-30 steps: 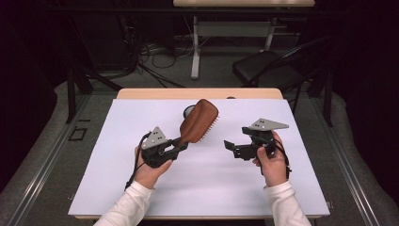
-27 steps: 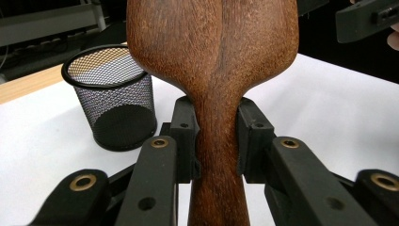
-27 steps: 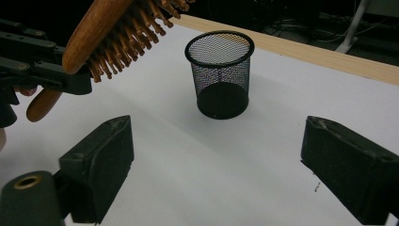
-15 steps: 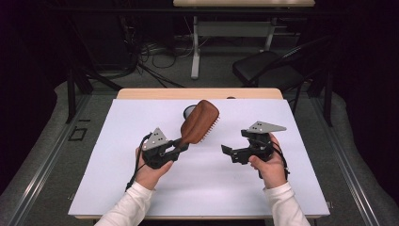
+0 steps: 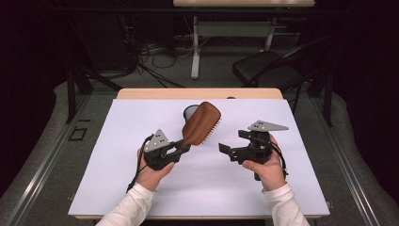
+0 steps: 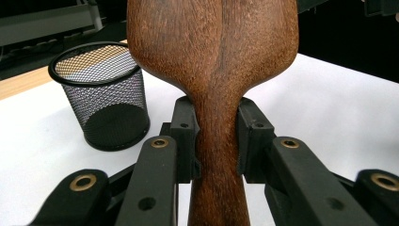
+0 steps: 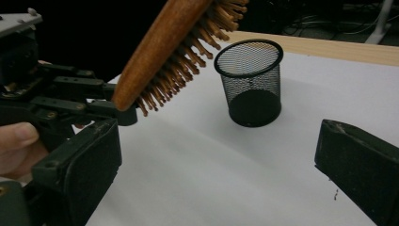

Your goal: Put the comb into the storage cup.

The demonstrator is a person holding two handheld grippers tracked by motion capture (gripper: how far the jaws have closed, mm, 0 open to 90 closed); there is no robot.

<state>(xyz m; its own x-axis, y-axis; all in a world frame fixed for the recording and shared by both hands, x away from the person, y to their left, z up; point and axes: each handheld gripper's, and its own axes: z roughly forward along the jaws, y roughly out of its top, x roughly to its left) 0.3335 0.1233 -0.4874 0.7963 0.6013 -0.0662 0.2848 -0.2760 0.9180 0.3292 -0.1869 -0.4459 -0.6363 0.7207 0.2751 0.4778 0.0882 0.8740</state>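
High view: the left gripper (image 5: 181,147) is clamped on the handle of a wooden hairbrush (image 5: 201,123), holding it tilted up over the white table (image 5: 117,188) with the head near the black mesh cup (image 5: 190,112), probably to drop it in. The right gripper (image 5: 227,149) has just been opening; its jaws stand wide apart with nothing between them, likely freed after handing the brush over.

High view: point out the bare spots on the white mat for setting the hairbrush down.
Free: the white mat left of the left gripper, the strip between both hands, and the far right corner beyond the right gripper. Crowded: around the mesh cup behind the hairbrush.
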